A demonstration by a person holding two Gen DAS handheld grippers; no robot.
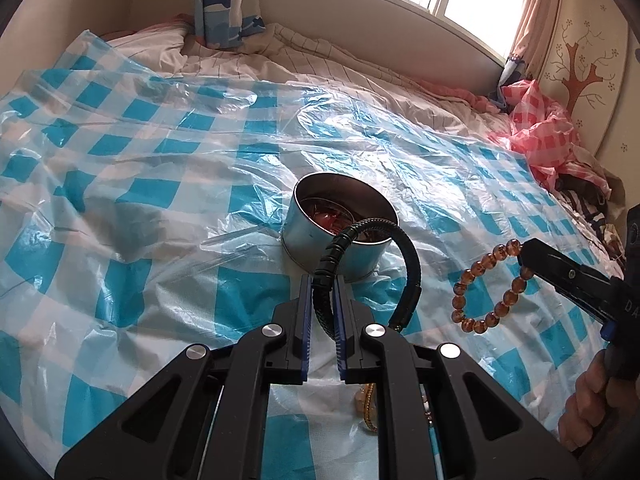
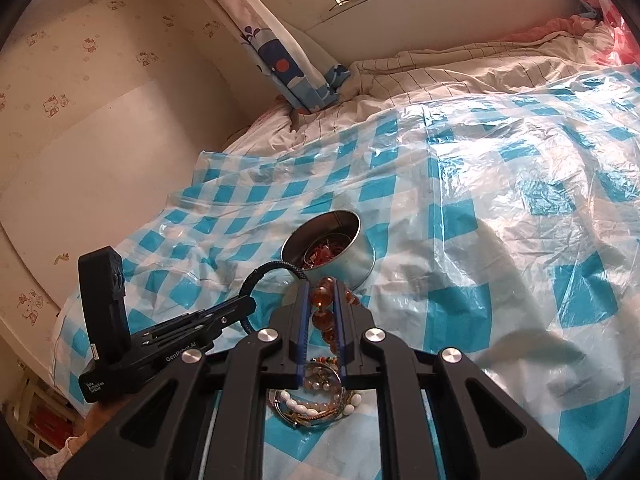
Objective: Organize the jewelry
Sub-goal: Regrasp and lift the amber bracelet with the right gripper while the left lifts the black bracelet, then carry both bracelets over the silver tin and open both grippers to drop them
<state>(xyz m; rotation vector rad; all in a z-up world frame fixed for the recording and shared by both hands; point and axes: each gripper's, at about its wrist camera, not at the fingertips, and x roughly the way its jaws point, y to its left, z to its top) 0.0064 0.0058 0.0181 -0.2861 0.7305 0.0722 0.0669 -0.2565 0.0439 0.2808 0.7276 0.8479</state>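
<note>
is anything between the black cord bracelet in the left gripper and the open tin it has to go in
Nothing visible. The black cord bracelet, shut in the left gripper, already arches over the near rim of the lidless tin, which holds only red pieces.

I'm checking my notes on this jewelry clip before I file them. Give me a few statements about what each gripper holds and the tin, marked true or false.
1. The left gripper is shut on the black cord bracelet. True.
2. The right gripper is open. False: it is shut on the amber bead bracelet.
3. The metal tin has a lid on. False: it is open, with reddish pieces inside.
4. More jewelry lies on the checked plastic sheet. True.
</note>
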